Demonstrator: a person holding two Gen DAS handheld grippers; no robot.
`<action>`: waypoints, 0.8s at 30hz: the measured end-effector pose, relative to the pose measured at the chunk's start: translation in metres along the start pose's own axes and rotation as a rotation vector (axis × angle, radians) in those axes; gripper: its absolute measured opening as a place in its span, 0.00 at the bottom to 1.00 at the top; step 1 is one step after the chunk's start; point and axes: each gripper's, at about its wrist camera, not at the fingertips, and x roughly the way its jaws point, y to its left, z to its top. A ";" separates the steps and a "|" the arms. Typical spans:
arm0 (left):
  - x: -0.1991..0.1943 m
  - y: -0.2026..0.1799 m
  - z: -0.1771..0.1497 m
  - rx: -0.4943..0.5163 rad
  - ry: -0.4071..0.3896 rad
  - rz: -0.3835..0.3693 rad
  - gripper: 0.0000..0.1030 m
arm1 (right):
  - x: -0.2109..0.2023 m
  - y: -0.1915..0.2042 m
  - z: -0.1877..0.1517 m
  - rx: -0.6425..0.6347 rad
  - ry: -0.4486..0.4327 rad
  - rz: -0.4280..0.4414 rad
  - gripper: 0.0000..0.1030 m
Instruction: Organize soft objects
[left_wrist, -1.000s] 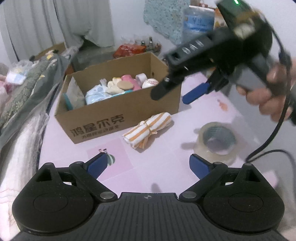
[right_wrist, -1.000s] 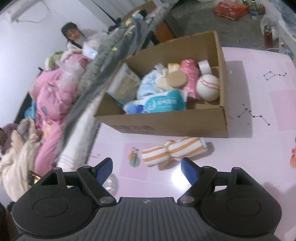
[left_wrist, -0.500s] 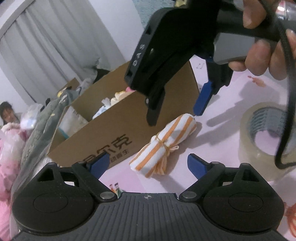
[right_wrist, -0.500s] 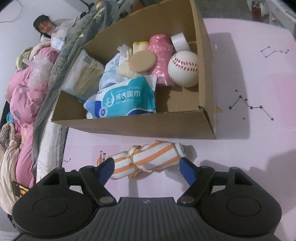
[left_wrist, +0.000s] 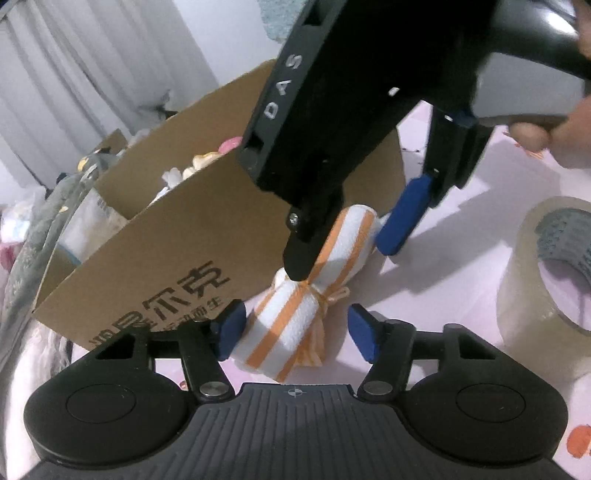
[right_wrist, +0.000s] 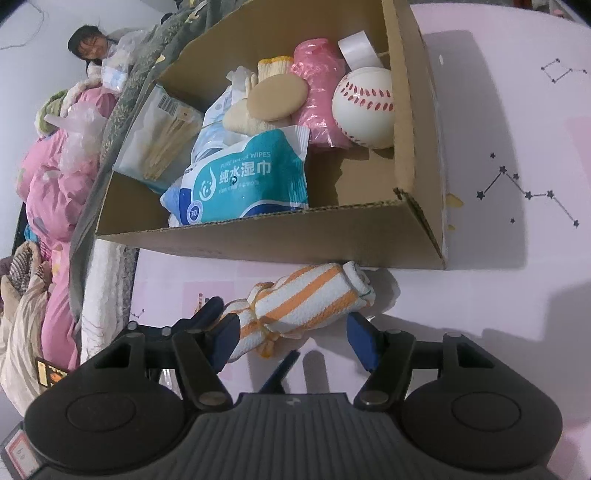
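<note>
An orange-and-white striped towel roll (left_wrist: 291, 321), tied at its middle, lies on the pink table against the front of the cardboard box (left_wrist: 166, 258). My left gripper (left_wrist: 297, 332) straddles its near end with jaws closing; the left pad touches the cloth and the right pad stands apart. From above, my right gripper (left_wrist: 343, 254) straddles the roll's far half. In the right wrist view the towel roll (right_wrist: 306, 299) lies just beyond my right gripper (right_wrist: 295, 339). Its jaws are closing, with a gap at the right pad. A left finger (right_wrist: 280, 369) shows underneath.
The cardboard box (right_wrist: 258, 243) holds a baseball (right_wrist: 364, 107), a wipes pack (right_wrist: 243, 181), a pink bag (right_wrist: 317, 81) and other soft items. A tape roll (left_wrist: 546, 266) stands at the right. Bedding (right_wrist: 48, 184) and a person (right_wrist: 88, 44) are at the left.
Both grippers have come down and closer around the towel roll, and both pairs of jaws have narrowed. The right gripper now fills the upper left wrist view.
</note>
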 end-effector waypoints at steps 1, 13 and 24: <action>0.000 0.001 0.000 -0.003 0.000 0.002 0.50 | 0.000 0.000 0.000 0.003 -0.001 0.001 0.42; -0.008 0.014 0.005 -0.086 0.030 -0.066 0.37 | 0.001 -0.003 -0.006 0.084 0.003 0.012 0.43; -0.010 0.007 0.005 -0.021 -0.036 -0.038 0.56 | 0.002 -0.013 -0.003 0.176 -0.002 0.045 0.49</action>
